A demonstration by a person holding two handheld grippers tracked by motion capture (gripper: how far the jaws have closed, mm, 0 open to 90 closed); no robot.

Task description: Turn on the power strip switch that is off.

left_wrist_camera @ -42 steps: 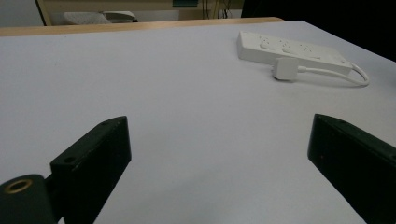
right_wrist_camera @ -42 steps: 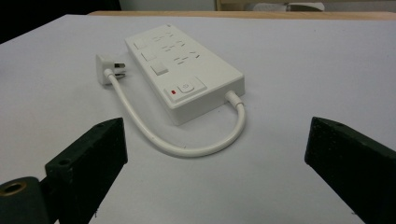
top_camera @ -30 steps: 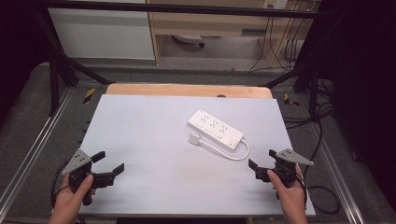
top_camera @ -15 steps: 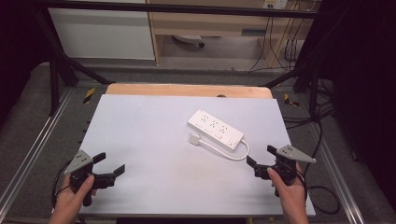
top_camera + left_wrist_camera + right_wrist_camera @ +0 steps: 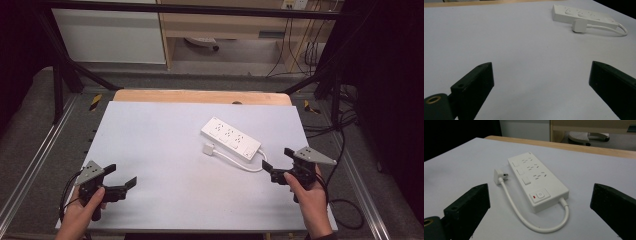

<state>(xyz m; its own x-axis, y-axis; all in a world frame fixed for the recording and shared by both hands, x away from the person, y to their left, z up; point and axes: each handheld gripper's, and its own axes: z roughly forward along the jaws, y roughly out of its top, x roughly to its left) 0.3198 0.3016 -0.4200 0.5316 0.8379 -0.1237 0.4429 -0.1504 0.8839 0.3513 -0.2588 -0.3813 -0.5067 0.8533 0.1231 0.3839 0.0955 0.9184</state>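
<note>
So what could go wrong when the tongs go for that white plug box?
The power strip looks smooth and wide, so the open right tongs might slip off or just push it. Its looped cord lies nearest those tongs and could snag. The plug lies loose and might drag behind.

No readable text anywhere.
Showing only a small power symbol on the power strip (image 5: 537, 181), near its cable end.

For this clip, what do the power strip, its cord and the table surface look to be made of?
Power strip: likely hard moulded plastic, white, smooth with a slight sheen and rounded edges. Cord: seemingly flexible rubbery or PVC sheathing, white, bent in a loop to the plug. Table: a pale matte sheet, perhaps laminate or board, over what looks like wood, shown by the tan far edge.
</note>
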